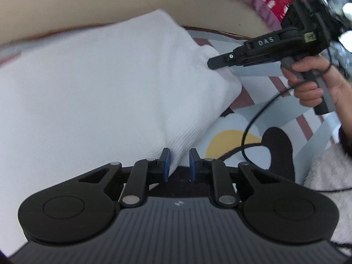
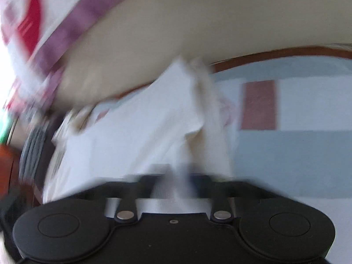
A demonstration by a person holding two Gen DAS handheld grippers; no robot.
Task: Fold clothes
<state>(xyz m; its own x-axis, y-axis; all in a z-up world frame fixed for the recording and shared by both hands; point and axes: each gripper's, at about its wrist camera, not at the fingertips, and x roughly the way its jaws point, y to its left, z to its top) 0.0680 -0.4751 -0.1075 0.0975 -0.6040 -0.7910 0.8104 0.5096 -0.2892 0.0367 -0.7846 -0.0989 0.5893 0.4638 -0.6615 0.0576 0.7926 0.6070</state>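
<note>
Right tool [image 1: 216, 62] clamped on white garment [image 1: 99, 83] corner; left tool [image 1: 179, 162] apart around near corner; garment stretched between.

White waffle-knit cloth [image 1: 92, 92] fills left and centre, lying on a patterned sheet [image 1: 259, 114]. Left gripper [image 1: 178, 165] near, blue pads parted around a cloth edge. Right gripper [image 1: 216, 62] at far right, held by a hand [image 1: 312, 83], its jaws closed on the cloth's corner. Black cable [image 1: 253, 121] trails from it.
</note>
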